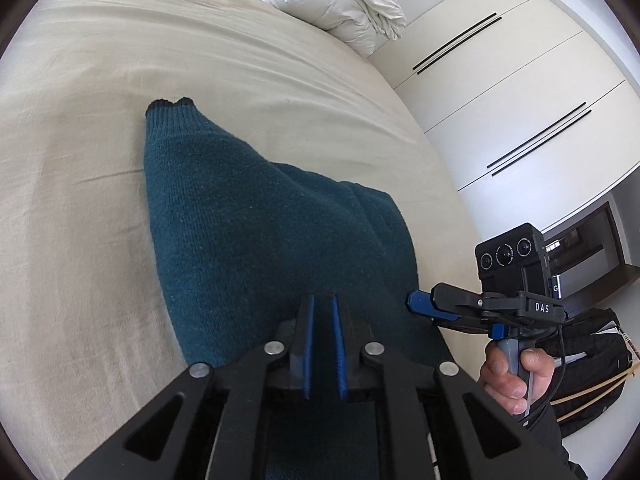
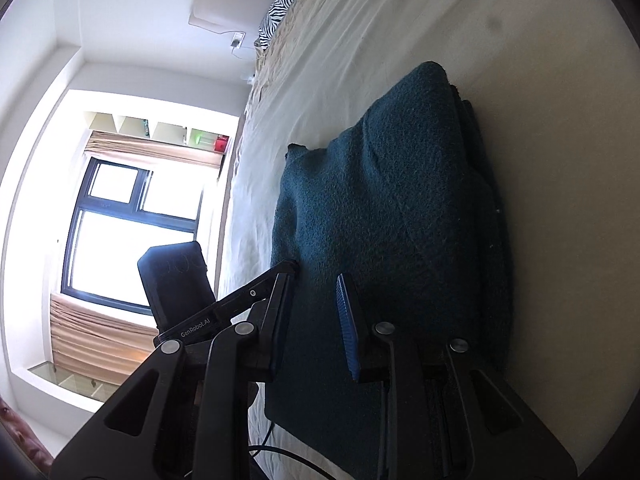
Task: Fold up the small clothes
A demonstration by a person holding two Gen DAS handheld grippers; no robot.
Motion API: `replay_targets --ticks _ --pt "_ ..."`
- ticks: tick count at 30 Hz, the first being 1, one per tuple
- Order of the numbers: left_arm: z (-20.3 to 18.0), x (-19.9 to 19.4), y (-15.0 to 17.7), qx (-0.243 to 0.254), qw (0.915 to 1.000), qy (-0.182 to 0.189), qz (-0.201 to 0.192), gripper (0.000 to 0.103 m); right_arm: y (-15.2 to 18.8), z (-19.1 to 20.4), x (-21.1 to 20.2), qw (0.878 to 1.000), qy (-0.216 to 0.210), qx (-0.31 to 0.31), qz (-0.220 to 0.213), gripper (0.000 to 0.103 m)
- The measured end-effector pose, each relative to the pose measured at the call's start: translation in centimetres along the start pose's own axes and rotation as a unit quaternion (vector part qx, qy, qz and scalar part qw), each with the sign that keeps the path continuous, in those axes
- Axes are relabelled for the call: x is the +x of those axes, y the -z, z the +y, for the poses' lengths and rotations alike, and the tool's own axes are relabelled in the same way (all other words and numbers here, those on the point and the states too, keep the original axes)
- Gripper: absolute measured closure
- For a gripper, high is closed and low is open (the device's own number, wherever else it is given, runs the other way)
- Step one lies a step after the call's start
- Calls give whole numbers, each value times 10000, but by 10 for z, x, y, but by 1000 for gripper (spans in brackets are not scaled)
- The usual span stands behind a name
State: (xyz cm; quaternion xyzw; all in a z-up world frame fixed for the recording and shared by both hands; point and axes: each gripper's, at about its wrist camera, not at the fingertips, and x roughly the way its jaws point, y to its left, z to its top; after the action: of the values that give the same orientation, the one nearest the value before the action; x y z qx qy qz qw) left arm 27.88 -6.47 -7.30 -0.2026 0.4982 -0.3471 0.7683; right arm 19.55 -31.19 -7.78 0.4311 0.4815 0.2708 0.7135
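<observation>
A dark teal knit sweater (image 1: 248, 216) lies on the beige bed, one sleeve with a black cuff (image 1: 170, 105) stretched away from me. My left gripper (image 1: 323, 304) is above the sweater's near part, its blue pads nearly together with a thin gap and nothing seen between them. My right gripper (image 2: 318, 280) is open over the sweater (image 2: 400, 200), which looks folded into layers along one side. The right gripper also shows in the left wrist view (image 1: 424, 304), beside the sweater's right edge, held by a hand.
The beige bed sheet (image 1: 100, 160) spreads wide to the left and beyond. A white duvet pile (image 1: 332, 0) sits at the far corner. White wardrobe doors (image 1: 520, 100) stand right of the bed. A zebra-print pillow (image 2: 280, 4) and a window (image 2: 132, 216) show in the right wrist view.
</observation>
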Motion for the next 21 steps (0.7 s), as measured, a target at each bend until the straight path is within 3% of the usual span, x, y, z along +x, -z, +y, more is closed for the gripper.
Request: replay_targets --ticks 4,5,6,8,10,11,13,15,16,21 --pt "-1 4 22 135 9999 -67 64 81 21 7 3 9995 31 -209 215 76" --pt "4 9 25 74 9999 -64 92 84 24 0 9 9995 158 -122 252 76" --pt "11 13 24 -80 9999 -51 96 95 25 -9 11 9996 154 -6 253 76" --pt "22 15 20 -347 9993 107 119 97 28 -20 9 9997 -53 176 144 78" --pt "19 8 21 -306 9995 77 101 100 28 -15 1 9998 -2 213 34 76" --pt "15 1 23 -255 9996 83 61 98 31 -8 -3 10000 36 91 21 75" --pt "5 -11 29 -186 9996 210 -50 76 41 4 -11 9999 -60 -104 41 75" --pt "-3 -16 37 -97 9996 241 -116 70 55 13 -13 9996 -142 -237 113 68" --pt "-5 -14 42 -41 9998 187 -99 69 61 12 -14 9995 -90 -269 131 53" --pt "5 5 45 -171 9997 145 -36 81 74 -8 -11 9999 34 -107 104 52"
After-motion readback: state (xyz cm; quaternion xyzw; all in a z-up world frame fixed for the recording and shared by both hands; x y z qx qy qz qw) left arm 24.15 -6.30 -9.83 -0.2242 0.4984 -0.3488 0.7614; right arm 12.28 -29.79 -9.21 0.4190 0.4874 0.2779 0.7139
